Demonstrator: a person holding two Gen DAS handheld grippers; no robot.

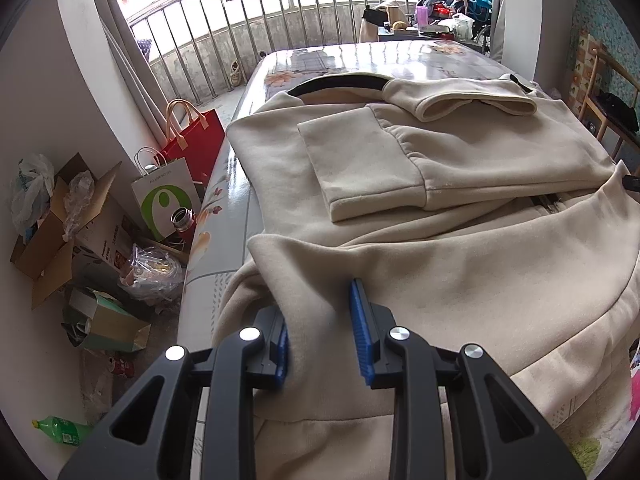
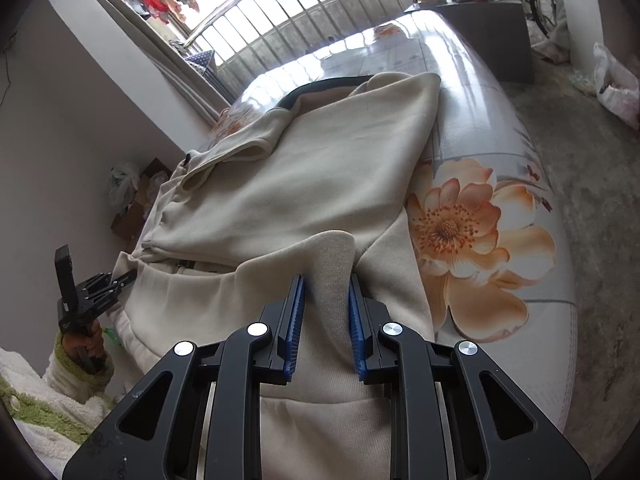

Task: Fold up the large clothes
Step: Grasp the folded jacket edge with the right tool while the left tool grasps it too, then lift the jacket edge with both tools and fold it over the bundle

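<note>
A large beige hooded jacket (image 1: 460, 160) lies on a glossy floral table (image 1: 320, 60), its sleeves folded across the body. My left gripper (image 1: 320, 320) is shut on a raised fold of the jacket's near hem, the cloth pinched between its blue pads (image 1: 360, 332). My right gripper (image 2: 325, 312) is shut on another raised fold of the same jacket (image 2: 300, 184) at the near right edge. The left gripper also shows in the right wrist view (image 2: 128, 278), at the jacket's left edge. The near hem is lifted over the rest of the jacket.
On the floor left of the table stand a red bag (image 1: 200, 136), a white paper bag (image 1: 164, 196), a flask (image 1: 184, 220), cardboard boxes (image 1: 48, 240) and a green bottle (image 1: 60, 430). A balcony railing (image 1: 280, 12) runs behind. A wooden chair (image 1: 608, 112) stands at the right.
</note>
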